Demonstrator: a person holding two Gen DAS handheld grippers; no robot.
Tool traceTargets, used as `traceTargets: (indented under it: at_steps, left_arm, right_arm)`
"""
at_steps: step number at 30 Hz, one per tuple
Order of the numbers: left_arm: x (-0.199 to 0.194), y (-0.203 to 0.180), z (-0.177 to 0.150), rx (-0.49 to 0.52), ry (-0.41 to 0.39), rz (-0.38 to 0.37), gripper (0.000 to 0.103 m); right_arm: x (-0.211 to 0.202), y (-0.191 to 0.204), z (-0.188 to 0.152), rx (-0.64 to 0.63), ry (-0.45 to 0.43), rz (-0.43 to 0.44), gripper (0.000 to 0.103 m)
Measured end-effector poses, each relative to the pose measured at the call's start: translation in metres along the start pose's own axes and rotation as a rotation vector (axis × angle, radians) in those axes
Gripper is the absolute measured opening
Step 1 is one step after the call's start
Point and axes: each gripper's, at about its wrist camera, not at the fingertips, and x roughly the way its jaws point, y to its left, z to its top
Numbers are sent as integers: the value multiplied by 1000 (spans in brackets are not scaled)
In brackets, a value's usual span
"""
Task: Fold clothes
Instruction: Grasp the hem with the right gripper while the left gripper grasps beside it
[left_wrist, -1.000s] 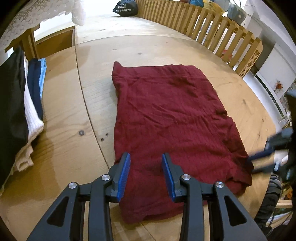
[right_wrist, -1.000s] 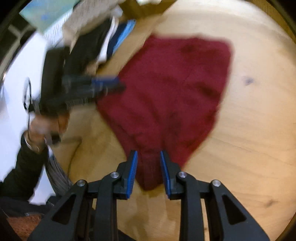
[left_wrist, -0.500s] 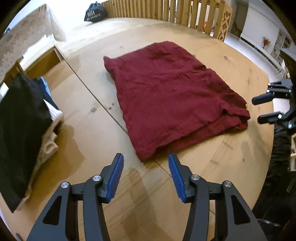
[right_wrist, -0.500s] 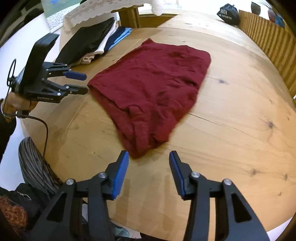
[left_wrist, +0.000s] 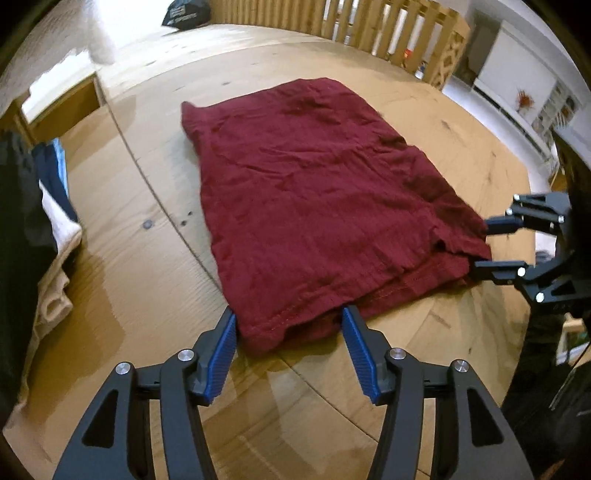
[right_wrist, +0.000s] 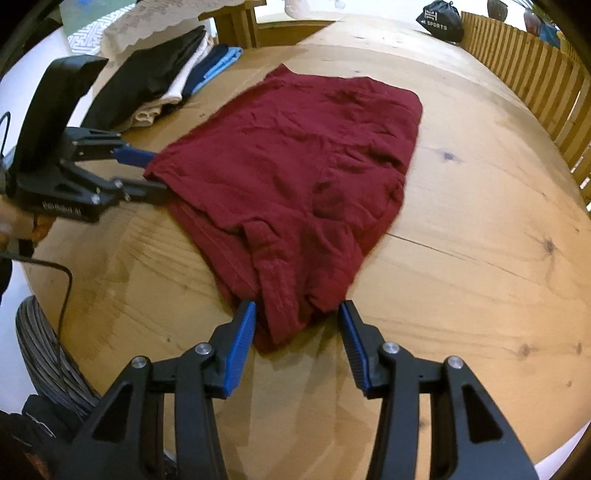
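A dark red garment (left_wrist: 314, 206) lies folded flat on the round wooden table (left_wrist: 140, 280); it also shows in the right wrist view (right_wrist: 295, 177). My left gripper (left_wrist: 288, 332) is open, its blue pads on either side of the garment's near left corner. My right gripper (right_wrist: 295, 317) is open around the garment's near right corner. Each gripper shows in the other's view: the right one (left_wrist: 491, 245) and the left one (right_wrist: 147, 173), both at the cloth's near edge.
A stack of folded clothes (right_wrist: 159, 81), black, white and blue, lies at the table's left side (left_wrist: 29, 229). A wooden slat fence (right_wrist: 535, 81) runs along the far right. A black bag (right_wrist: 439, 20) sits at the far edge.
Both grippers opened and drew back from the garment, then came forward again to its near corners. The garment has stayed flat on the table.
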Motion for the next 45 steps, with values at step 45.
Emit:
traceTargets:
  at_steps: [45]
  left_arm:
    - [43, 117, 145, -250, -61, -175, 17]
  right_arm:
    - [36, -141, 170, 336, -53, 280, 11]
